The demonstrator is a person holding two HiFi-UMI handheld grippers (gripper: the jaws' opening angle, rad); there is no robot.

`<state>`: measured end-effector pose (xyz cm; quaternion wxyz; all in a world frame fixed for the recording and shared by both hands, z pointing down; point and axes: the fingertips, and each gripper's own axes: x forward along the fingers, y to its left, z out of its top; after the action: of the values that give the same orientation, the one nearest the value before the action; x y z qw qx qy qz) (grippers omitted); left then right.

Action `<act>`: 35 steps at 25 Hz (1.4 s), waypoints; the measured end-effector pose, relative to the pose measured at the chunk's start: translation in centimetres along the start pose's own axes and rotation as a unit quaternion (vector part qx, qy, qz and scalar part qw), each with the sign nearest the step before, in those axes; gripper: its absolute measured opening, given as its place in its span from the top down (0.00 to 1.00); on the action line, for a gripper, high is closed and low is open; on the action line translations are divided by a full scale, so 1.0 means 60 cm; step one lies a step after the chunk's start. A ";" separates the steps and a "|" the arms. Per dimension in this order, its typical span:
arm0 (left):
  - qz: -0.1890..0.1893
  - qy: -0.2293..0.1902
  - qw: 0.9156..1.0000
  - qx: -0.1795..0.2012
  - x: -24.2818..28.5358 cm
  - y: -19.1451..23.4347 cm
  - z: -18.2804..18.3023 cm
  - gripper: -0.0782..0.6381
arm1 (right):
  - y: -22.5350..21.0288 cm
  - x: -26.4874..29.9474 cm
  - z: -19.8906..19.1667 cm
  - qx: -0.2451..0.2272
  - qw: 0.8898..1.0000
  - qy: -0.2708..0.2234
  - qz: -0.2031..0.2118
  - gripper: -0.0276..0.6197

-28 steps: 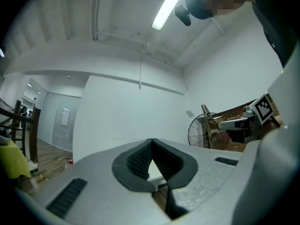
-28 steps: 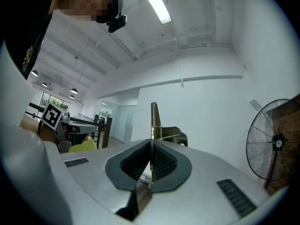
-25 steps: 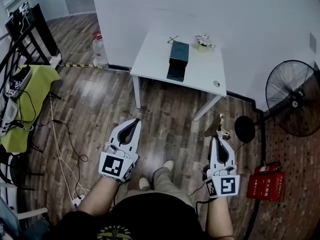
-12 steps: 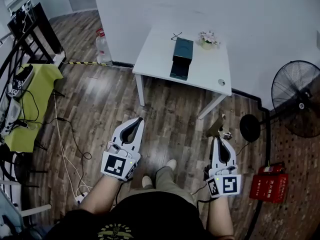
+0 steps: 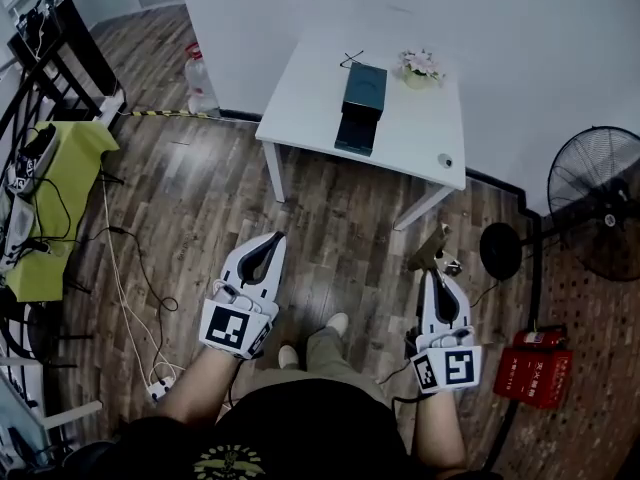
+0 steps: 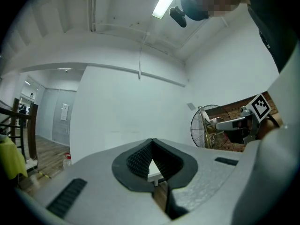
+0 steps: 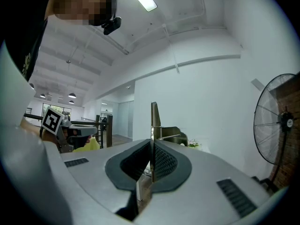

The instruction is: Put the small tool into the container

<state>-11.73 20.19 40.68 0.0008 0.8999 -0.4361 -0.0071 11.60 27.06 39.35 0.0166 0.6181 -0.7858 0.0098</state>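
Observation:
The small tool [image 5: 431, 249], a brownish metal piece, sticks out past the tips of my right gripper [image 5: 436, 273], which is shut on it. In the right gripper view the tool [image 7: 154, 121] stands as a thin upright blade between the closed jaws of the right gripper [image 7: 152, 142]. My left gripper [image 5: 276, 236] is shut with nothing in it; in its own view the left gripper [image 6: 151, 142] has its pads meeting at the tip. The container [image 5: 361, 106], a dark teal box, lies on the white table [image 5: 310, 98] well ahead of both grippers.
A small flower pot [image 5: 420, 66] and a little round object [image 5: 444, 161] also sit on the table. A standing fan [image 5: 597, 198] and a red box [image 5: 530, 368] are at the right. A water bottle [image 5: 200, 83], floor cables [image 5: 120, 268] and a yellow-green cloth [image 5: 50, 208] are at the left.
Both grippers have been carried a little nearer the table, which now looks slightly larger. The right gripper keeps its hold on the tool; the left stays shut and empty.

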 end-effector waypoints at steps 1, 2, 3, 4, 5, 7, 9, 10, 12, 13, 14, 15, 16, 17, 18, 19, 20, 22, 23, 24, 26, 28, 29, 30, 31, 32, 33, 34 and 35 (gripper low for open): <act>-0.001 0.002 1.000 -0.002 0.009 0.000 -0.003 0.88 | -0.006 0.006 -0.002 0.002 1.000 0.001 0.001 0.95; -0.001 0.004 1.000 -0.004 0.018 0.000 -0.006 0.88 | -0.012 0.012 -0.002 0.005 1.000 0.002 0.001 0.95; -0.002 0.005 1.000 -0.005 0.027 -0.001 -0.007 0.88 | -0.020 0.018 -0.003 0.007 1.000 0.002 0.002 0.95; -0.003 0.006 1.000 -0.005 0.037 -0.001 -0.009 0.88 | -0.027 0.025 -0.003 0.009 1.000 0.002 0.003 0.95; -0.003 0.008 1.000 -0.004 0.048 -0.001 -0.010 0.88 | -0.036 0.032 -0.004 0.009 1.000 0.003 0.003 0.95; -0.002 0.010 1.000 0.000 0.073 0.000 -0.014 0.88 | -0.053 0.046 -0.008 0.009 1.000 0.004 0.004 0.95; -0.001 0.013 1.000 0.000 0.099 0.003 -0.017 0.88 | -0.072 0.059 -0.014 0.012 1.000 0.006 0.004 0.95; -0.001 0.014 1.000 0.001 0.112 0.003 -0.017 0.88 | -0.083 0.066 -0.016 0.014 1.000 0.008 0.004 0.95; -0.003 0.016 1.000 0.004 0.137 0.000 -0.016 0.88 | -0.105 0.078 -0.021 0.020 1.000 0.010 0.004 0.95; -0.003 0.017 1.000 0.007 0.149 -0.002 -0.015 0.88 | -0.116 0.084 -0.022 0.024 1.000 0.010 0.004 0.95; -0.003 0.017 1.000 0.009 0.159 -0.003 -0.012 0.88 | -0.126 0.090 -0.023 0.028 1.000 0.010 0.005 0.95; -0.002 0.016 1.000 0.010 0.170 -0.003 -0.007 0.88 | -0.135 0.097 -0.022 0.031 0.999 0.008 0.006 0.95; 0.001 0.013 1.000 0.011 0.180 -0.004 -0.002 0.88 | -0.144 0.103 -0.020 0.032 0.999 0.007 0.008 0.95; 0.005 0.009 1.000 0.011 0.190 -0.004 0.005 0.88 | -0.151 0.110 -0.017 0.032 0.999 0.005 0.012 0.95; 0.009 0.006 1.000 0.013 0.198 -0.005 0.012 0.88 | -0.156 0.115 -0.014 0.031 0.999 0.003 0.017 0.95; 0.012 0.002 1.000 0.015 0.205 -0.007 0.019 0.88 | -0.161 0.119 -0.010 0.030 0.999 0.001 0.023 0.95; 0.016 -0.002 1.000 0.018 0.211 -0.009 0.027 0.88 | -0.166 0.122 -0.005 0.028 0.999 -0.002 0.029 0.95; 0.024 -0.008 0.999 0.027 0.221 -0.010 0.039 0.88 | -0.176 0.132 0.006 0.024 0.999 -0.009 0.039 0.95; 0.029 -0.008 0.999 0.029 0.224 -0.008 0.042 0.88 | -0.180 0.138 0.009 0.025 0.999 -0.011 0.042 0.95; 0.034 -0.006 0.999 0.029 0.226 -0.006 0.043 0.88 | -0.183 0.143 0.012 0.028 0.999 -0.012 0.044 0.95; 0.039 -0.003 0.999 0.028 0.224 -0.004 0.042 0.88 | -0.184 0.149 0.016 0.033 0.998 -0.013 0.049 0.95; 0.044 -0.004 0.999 0.030 0.221 0.001 0.045 0.88 | -0.181 0.154 0.019 0.032 0.998 -0.016 0.058 0.95; 0.047 -0.005 0.998 0.030 0.220 0.004 0.045 0.88 | -0.180 0.157 0.018 0.031 0.997 -0.015 0.063 0.95; 0.050 -0.006 0.998 0.030 0.220 0.007 0.045 0.88 | -0.179 0.161 0.016 0.032 0.997 -0.014 0.065 0.95; 0.052 -0.006 0.998 0.029 0.221 0.010 0.044 0.88 | -0.180 0.166 0.014 0.034 0.997 -0.013 0.067 0.95; 0.053 -0.005 0.998 0.029 0.222 0.013 0.043 0.88 | -0.180 0.171 0.012 0.037 0.997 -0.011 0.067 0.95; 0.053 -0.004 0.998 0.029 0.223 0.017 0.043 0.88 | -0.181 0.176 0.012 0.040 0.997 -0.011 0.067 0.95; 0.053 -0.003 0.998 0.030 0.225 0.021 0.042 0.88 | -0.180 0.181 0.012 0.041 0.997 -0.010 0.067 0.95; 0.053 -0.003 0.998 0.029 0.227 0.026 0.041 0.88 | -0.180 0.186 0.012 0.041 0.997 -0.010 0.068 0.95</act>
<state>-4.54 8.52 38.07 -0.0263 0.8753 -0.4828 0.0031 19.44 13.66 38.98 -0.0172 0.5638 -0.8249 0.0371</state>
